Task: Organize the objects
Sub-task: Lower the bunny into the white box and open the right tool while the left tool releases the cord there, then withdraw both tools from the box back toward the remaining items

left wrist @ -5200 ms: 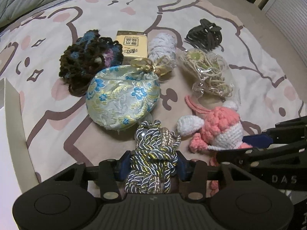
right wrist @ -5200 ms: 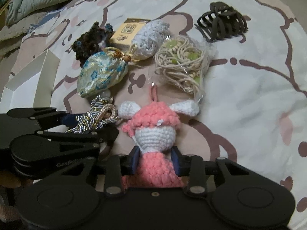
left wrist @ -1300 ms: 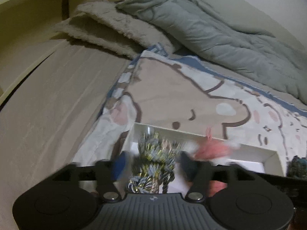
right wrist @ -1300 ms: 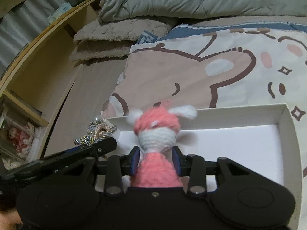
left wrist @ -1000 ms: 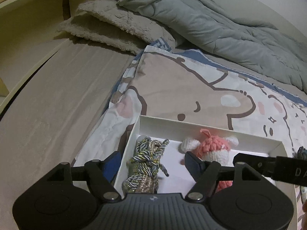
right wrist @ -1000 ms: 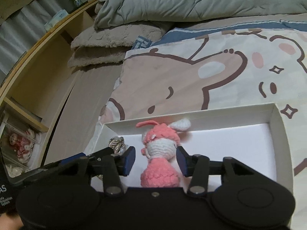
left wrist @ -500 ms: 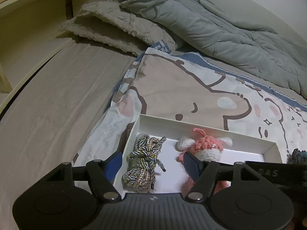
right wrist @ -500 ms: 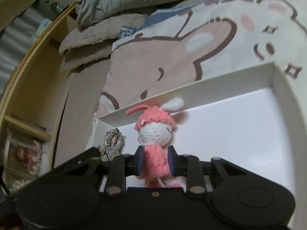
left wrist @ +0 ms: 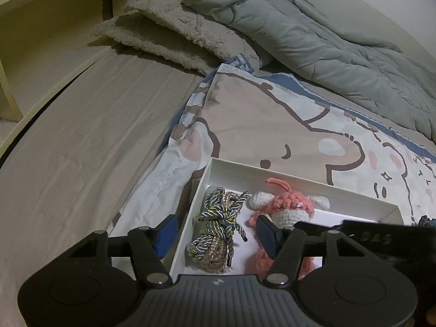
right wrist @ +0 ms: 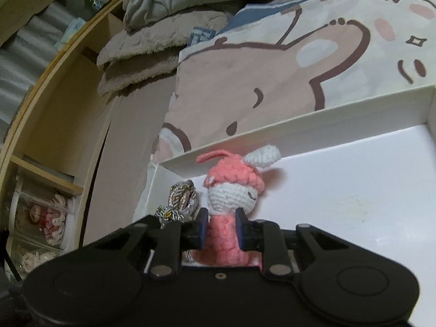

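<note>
Both my tongs work over the white box.
My right gripper (right wrist: 220, 227) is closing, pads pressing the pink crochet doll (right wrist: 231, 190); my left gripper (left wrist: 216, 231) is closing, jaws apart around the untouched rope knot (left wrist: 216, 229) in the white box (left wrist: 286, 175) on the blanket (left wrist: 272, 125).

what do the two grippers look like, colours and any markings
Both are matte black. The left gripper has a ribbed dark grey body, blue pads, silver pivot screws and round side discs. The right gripper has a smooth black body, dark blue pads and pale lettering on its side.
</note>
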Motion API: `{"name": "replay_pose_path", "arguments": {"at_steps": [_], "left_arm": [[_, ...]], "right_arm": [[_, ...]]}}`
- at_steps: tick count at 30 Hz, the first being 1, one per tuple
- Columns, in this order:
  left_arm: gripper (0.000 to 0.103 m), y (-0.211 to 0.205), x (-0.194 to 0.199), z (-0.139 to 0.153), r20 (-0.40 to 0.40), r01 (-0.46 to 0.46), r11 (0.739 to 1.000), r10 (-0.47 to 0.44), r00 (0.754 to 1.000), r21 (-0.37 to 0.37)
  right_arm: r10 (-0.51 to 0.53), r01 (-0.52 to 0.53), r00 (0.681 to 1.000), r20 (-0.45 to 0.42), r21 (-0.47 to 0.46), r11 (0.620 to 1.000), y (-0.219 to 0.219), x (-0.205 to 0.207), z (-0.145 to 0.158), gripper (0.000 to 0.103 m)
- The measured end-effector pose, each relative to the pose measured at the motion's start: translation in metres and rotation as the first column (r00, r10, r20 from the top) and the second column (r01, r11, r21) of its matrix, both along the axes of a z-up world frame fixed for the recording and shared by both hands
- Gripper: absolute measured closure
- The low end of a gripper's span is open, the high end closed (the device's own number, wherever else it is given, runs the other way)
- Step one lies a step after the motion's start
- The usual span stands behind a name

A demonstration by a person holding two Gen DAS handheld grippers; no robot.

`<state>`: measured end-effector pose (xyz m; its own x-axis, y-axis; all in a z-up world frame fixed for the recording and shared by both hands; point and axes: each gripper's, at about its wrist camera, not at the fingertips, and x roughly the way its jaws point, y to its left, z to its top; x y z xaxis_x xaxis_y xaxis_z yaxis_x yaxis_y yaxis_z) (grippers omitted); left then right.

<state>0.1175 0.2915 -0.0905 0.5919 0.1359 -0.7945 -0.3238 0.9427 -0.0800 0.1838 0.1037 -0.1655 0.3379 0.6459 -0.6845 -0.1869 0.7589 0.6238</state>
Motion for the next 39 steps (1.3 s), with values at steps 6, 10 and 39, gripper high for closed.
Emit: {"name": "replay_pose_path", "arguments": {"at_steps": [6, 10, 39], "left_arm": [[0.04, -0.012, -0.007, 0.01, 0.009, 0.014, 1.0, -0.014, 1.0, 0.006], [0.04, -0.021, -0.016, 0.021, 0.023, 0.015, 1.0, -0.015, 1.0, 0.009], [0.014, -0.073, -0.081, 0.078, 0.097, 0.072, 0.996, -0.078, 0.992, 0.061]], "right_arm": [[-0.005, 0.006, 0.998, 0.055, -0.018, 1.0, -0.024, -0.005, 0.02, 0.08], [0.003, 0.001, 0.995, 0.1, -0.044, 0.999, -0.041, -0.012, 0.036, 0.08], [0.141, -0.051, 0.929, 0.341, -0.259, 0.964, -0.127, -0.075, 0.107, 0.046]]}}
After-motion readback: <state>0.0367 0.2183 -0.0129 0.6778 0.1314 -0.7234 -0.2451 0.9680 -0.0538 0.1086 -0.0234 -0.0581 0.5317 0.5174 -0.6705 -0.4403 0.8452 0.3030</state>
